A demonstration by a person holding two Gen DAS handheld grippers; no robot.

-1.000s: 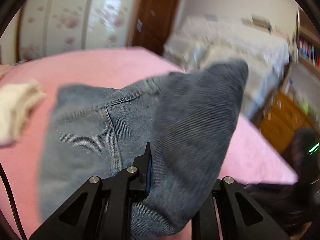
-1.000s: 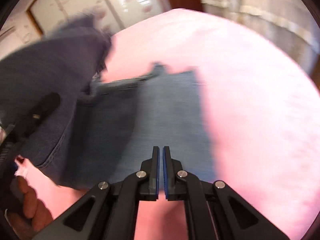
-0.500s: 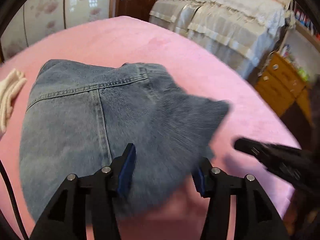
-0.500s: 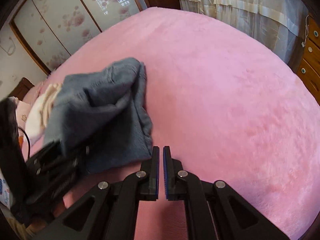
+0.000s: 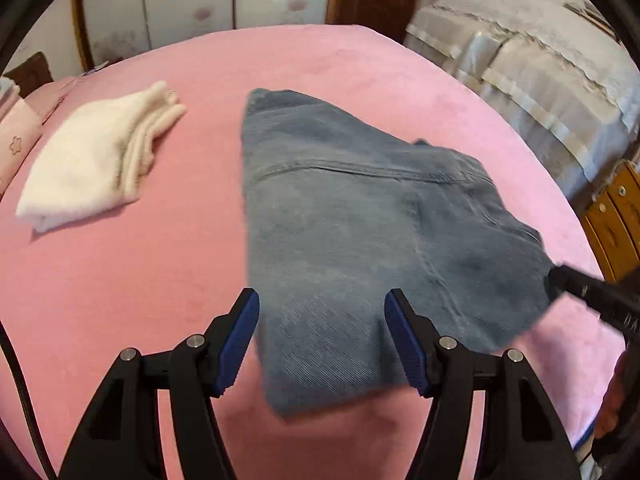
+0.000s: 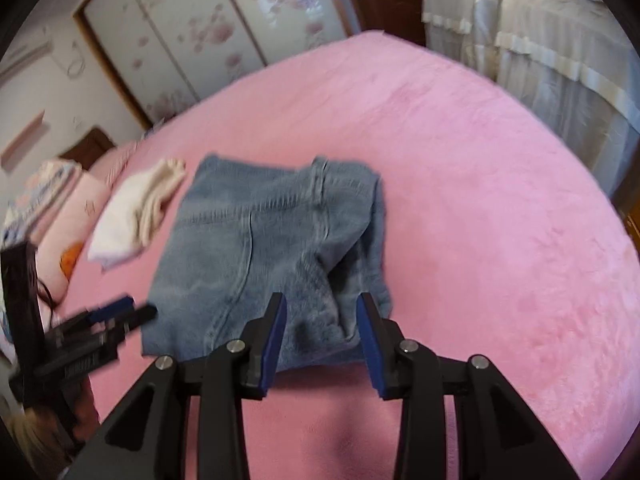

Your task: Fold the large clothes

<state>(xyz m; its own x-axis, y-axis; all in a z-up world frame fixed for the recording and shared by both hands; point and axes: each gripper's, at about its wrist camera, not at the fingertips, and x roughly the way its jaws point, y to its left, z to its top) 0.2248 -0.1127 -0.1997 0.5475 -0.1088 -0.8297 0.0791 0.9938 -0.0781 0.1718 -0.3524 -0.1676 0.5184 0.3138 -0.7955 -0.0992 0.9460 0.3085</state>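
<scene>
Folded blue jeans (image 5: 360, 240) lie flat on the pink bed (image 5: 120, 300). My left gripper (image 5: 322, 332) hovers over their near edge. Its jaws are opening, and the blue pads (image 5: 240, 336) stand wide apart, pressing on nothing. In the right wrist view the jeans (image 6: 248, 248) lie just ahead, their near right corner rumpled. My right gripper (image 6: 322, 328) is above that corner with its jaws opening. Denim shows between the fingers, but the pads are clear of it. Each gripper shows in the other's view: the right gripper's finger (image 5: 588, 292) and the left gripper (image 6: 108, 316).
A folded white cloth (image 5: 100, 156) lies to the left of the jeans, also in the right wrist view (image 6: 136, 212). Pillows (image 6: 60, 216) sit at the head of the bed. A second bed with a beige cover (image 5: 540, 60) and a wooden chest of drawers (image 5: 616, 216) stand to the right.
My left gripper let go of the raised denim flap, which dropped flat onto the folded jeans, and drew back with wide jaws. My right gripper went from shut to open near the jeans' corner.
</scene>
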